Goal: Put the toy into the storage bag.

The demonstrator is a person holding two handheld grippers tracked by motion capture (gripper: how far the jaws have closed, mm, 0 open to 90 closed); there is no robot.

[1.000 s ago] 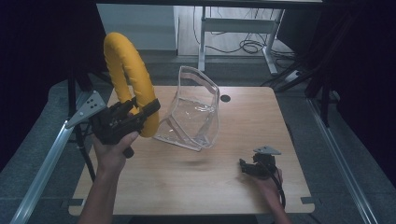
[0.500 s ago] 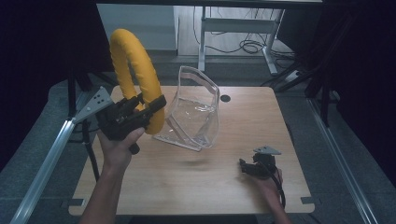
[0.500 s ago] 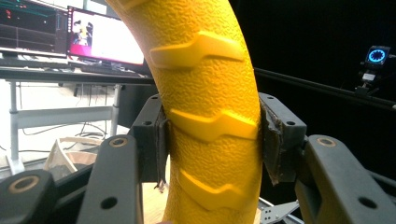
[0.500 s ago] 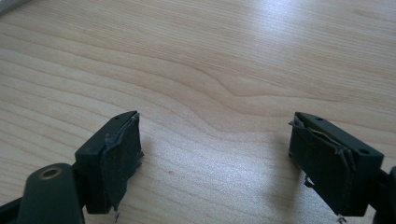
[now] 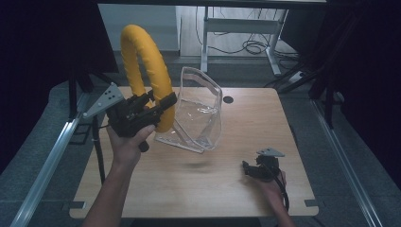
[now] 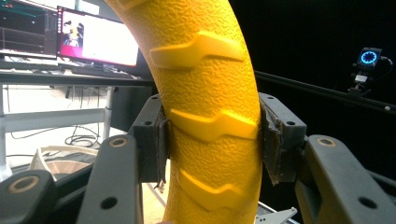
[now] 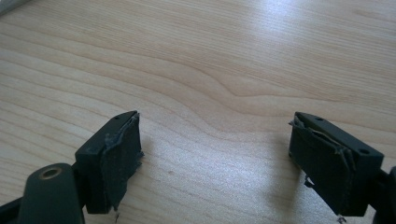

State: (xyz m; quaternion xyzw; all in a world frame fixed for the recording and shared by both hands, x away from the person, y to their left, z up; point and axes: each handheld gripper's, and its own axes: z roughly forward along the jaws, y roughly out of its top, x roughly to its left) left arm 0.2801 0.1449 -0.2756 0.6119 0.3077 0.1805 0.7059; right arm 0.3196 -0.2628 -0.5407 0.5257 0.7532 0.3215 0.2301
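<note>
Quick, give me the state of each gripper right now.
Left gripper: shut on the yellow ring, held up above the table.
Right gripper: open, nothing between its jaws, low over the table.

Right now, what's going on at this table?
A person's left gripper is shut on a yellow ridged ring, holding it upright in the air beside a clear plastic container on the wooden table. The right gripper rests open and empty low over the table near its front right.
</note>
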